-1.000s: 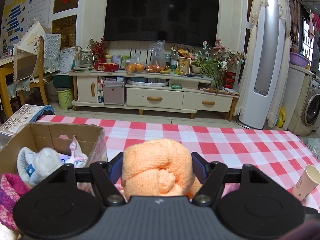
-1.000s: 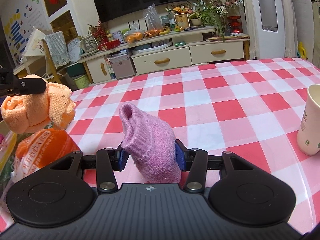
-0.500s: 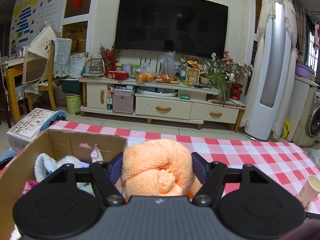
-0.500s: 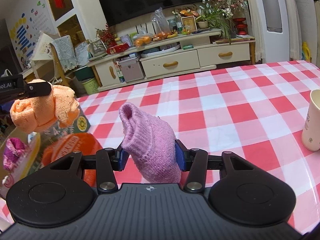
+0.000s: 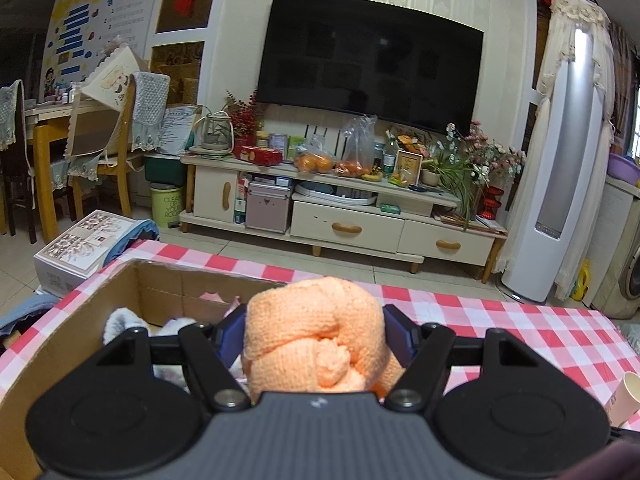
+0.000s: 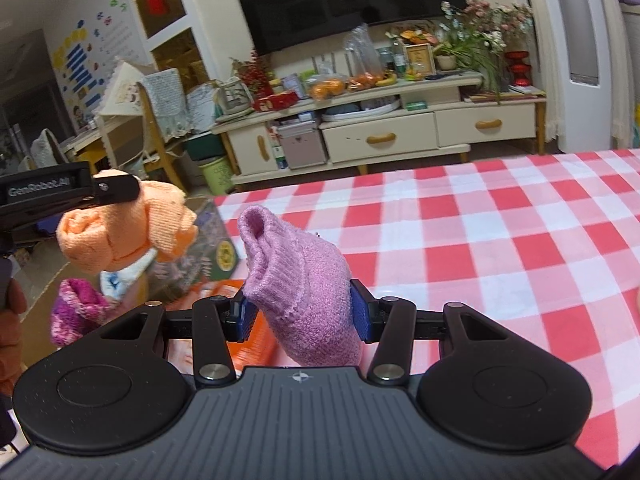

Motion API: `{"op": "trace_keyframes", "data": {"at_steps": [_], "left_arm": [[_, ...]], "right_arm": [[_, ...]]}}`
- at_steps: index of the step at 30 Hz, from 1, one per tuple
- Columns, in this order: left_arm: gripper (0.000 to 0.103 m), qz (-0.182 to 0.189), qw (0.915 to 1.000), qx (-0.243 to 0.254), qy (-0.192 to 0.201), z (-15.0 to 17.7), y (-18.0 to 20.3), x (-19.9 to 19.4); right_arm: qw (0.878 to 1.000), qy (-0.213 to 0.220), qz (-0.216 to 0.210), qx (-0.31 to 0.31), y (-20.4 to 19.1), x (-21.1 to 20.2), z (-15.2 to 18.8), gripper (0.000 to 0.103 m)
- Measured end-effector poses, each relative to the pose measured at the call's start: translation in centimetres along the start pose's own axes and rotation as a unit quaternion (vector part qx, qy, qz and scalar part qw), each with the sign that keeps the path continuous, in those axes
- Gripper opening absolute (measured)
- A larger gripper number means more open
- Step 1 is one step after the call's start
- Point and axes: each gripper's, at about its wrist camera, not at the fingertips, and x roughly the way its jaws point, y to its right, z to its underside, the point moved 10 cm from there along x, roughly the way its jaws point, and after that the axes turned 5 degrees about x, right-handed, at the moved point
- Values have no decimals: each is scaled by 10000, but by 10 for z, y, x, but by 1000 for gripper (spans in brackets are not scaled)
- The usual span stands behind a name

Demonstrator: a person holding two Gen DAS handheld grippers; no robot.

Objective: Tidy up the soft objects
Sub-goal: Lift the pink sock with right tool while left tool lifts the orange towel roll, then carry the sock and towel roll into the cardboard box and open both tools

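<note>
My left gripper [image 5: 314, 338] is shut on a rolled orange knitted cloth [image 5: 316, 332] and holds it above the open cardboard box [image 5: 80, 316]. The cloth also shows in the right wrist view [image 6: 120, 232], under the left gripper's fingers [image 6: 116, 190]. Inside the box lie a white-and-blue sock [image 5: 120, 320] and a pink-purple knitted piece [image 6: 76, 312]. My right gripper [image 6: 300, 314] is shut on a lilac fuzzy sock [image 6: 300, 280], held above the red-and-white checked tablecloth [image 6: 480, 240] just right of the box.
An orange snack packet [image 6: 248, 336] lies beside the box under my right gripper. A paper cup [image 5: 624, 400] stands at the table's right. Beyond the table are a TV cabinet [image 5: 340, 216], chairs [image 5: 116, 152] and a white box on the floor [image 5: 80, 248].
Both grippers have risen and moved left. The orange cloth now hangs over the box opening, and the lilac sock has come closer to the box's edge.
</note>
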Motion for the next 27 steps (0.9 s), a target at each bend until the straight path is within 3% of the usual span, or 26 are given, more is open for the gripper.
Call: {"op": "trace_keyframes", "data": {"at_steps": [17, 27], "left_arm": [[70, -373, 9980, -507, 39, -5, -58, -1], [70, -606, 9916, -1139, 19, -5, -103, 4]], "right_arm": [[9965, 53, -707, -452, -87, 30, -19, 59], [9916, 50, -1123, -637, -129, 58, -25, 59]]}}
